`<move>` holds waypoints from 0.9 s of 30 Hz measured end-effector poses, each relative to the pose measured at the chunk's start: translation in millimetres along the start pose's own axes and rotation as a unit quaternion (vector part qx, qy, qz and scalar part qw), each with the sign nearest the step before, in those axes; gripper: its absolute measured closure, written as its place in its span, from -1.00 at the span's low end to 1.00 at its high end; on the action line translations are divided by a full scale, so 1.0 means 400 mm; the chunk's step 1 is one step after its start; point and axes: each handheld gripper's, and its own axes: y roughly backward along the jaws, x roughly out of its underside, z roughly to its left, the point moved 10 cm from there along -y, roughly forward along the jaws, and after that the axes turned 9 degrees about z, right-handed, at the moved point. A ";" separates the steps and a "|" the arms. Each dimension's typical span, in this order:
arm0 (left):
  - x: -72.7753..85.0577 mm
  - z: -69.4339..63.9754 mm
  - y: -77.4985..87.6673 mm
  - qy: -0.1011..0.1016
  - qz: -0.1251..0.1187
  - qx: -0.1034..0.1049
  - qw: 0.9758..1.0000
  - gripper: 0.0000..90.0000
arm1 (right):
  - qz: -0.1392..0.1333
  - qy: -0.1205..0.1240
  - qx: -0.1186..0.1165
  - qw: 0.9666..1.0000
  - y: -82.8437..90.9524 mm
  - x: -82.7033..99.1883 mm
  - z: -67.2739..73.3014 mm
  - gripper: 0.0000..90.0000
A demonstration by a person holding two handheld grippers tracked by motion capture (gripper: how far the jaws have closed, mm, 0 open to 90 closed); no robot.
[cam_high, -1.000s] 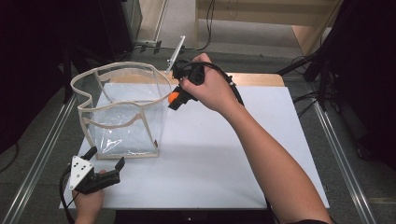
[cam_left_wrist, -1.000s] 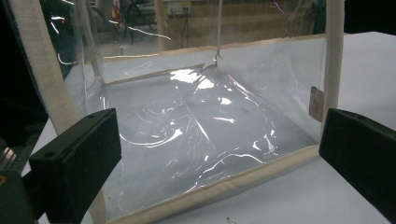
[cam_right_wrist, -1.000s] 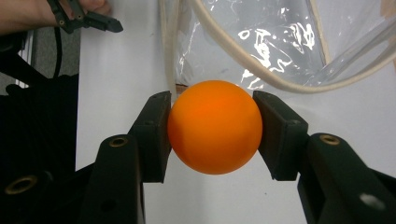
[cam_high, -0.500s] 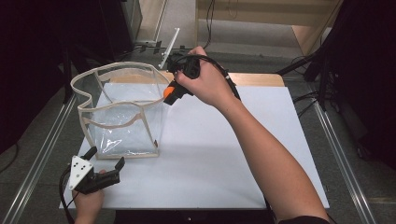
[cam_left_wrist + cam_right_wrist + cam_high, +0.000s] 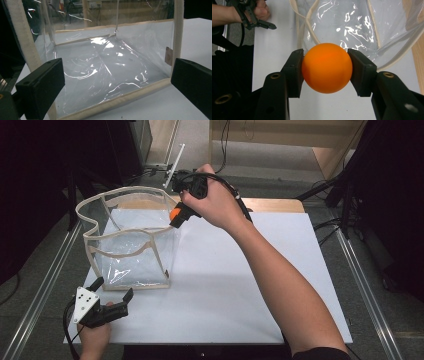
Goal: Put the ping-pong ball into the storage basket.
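Fingers of the right gripper (image 5: 325,72) squeeze a small round orange ball (image 5: 326,71) from both sides, up above the right rim of the clear plastic bag with cream cloth edges (image 5: 131,255). It looks light, hard and smooth, so it may slip. The bag looks soft and floppy. Left gripper (image 5: 111,296) fingers stay spread apart, near the bag on the white counter (image 5: 240,285).

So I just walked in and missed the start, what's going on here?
A person works at a white table with a gripper in each hand. The right gripper is clamped on an orange ball and holds it at the rim of a clear plastic bag. The left gripper waits open near the bag's front corner.
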 end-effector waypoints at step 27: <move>0.000 0.001 0.000 0.002 0.000 0.001 1.000 -1.00 | 0.005 -0.014 0.007 1.000 -0.033 -0.054 -0.045 0.06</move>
